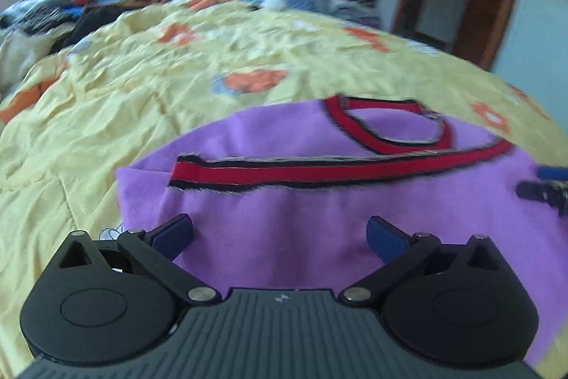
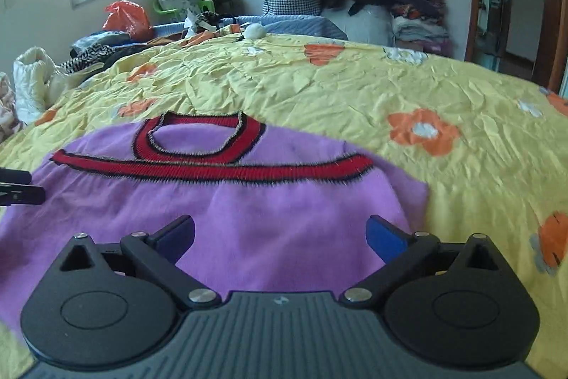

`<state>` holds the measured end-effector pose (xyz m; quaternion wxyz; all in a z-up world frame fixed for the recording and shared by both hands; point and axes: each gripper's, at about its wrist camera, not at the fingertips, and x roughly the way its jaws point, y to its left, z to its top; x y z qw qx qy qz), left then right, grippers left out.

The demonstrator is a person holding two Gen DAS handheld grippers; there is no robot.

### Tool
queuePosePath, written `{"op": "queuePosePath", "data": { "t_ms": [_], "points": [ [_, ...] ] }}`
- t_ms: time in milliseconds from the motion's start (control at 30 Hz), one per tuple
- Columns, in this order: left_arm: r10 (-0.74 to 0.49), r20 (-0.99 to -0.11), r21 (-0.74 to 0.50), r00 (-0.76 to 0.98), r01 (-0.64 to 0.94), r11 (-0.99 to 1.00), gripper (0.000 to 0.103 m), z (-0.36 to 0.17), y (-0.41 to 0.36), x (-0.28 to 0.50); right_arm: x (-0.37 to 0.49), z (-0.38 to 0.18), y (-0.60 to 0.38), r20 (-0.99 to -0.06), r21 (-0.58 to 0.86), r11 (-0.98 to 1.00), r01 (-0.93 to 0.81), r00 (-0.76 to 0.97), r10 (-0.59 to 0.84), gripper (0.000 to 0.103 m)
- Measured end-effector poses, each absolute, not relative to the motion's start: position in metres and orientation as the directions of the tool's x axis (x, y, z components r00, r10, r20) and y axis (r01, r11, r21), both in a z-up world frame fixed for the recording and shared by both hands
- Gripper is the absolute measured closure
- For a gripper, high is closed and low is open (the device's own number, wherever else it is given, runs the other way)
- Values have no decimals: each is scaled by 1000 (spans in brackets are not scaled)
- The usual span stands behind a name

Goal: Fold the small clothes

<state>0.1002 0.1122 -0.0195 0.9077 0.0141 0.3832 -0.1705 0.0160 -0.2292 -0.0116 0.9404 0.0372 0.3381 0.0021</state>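
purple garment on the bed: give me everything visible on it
The purple garment looks like soft, fuzzy knit, lilac, with red ribbed trim edged in black: a loop at the neckline and a long band across below it. It lies flat on the yellow floral bedspread, neckline away from both cameras, a fold showing at one side edge. Both the left gripper and right gripper hover over its near part, jaws wide, nothing between them.

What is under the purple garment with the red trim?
The purple garment lies flat on a yellow flowered quilt. What the quilt looks like directly beneath it is covered.
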Motion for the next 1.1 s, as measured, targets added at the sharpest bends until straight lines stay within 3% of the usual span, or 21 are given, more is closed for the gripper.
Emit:
{"op": "queuePosePath", "data": {
  "t_ms": [100, 367, 533, 633, 1100],
  "points": [
    [-250, -698, -56, 671, 297, 953, 0, -29, 117, 104, 40, -28, -223, -694, 13, 999, 46, 719, -24, 0],
    [-230, -698, -52, 678, 273, 961, 0, -20, 126, 90, 33, -22, -237, -692, 35, 994, 106, 720, -52, 0],
    [-193, -715, -42, 672, 234, 971, 0, -28, 127, 102, 53, -19, -206, -677, 51, 998, 37, 735, 8, 0],
    [-196, -705, -42, 681, 237, 971, 0, -29, 129, 99, 63, -32, -196, -690, -14, 999, 35, 723, -35, 0],
    [-207, -687, -35, 696, 253, 967, 0, -31, 129, 97, 41, -28, -212, -668, 11, 990, 141, 738, -98, 0]
  ]
}}
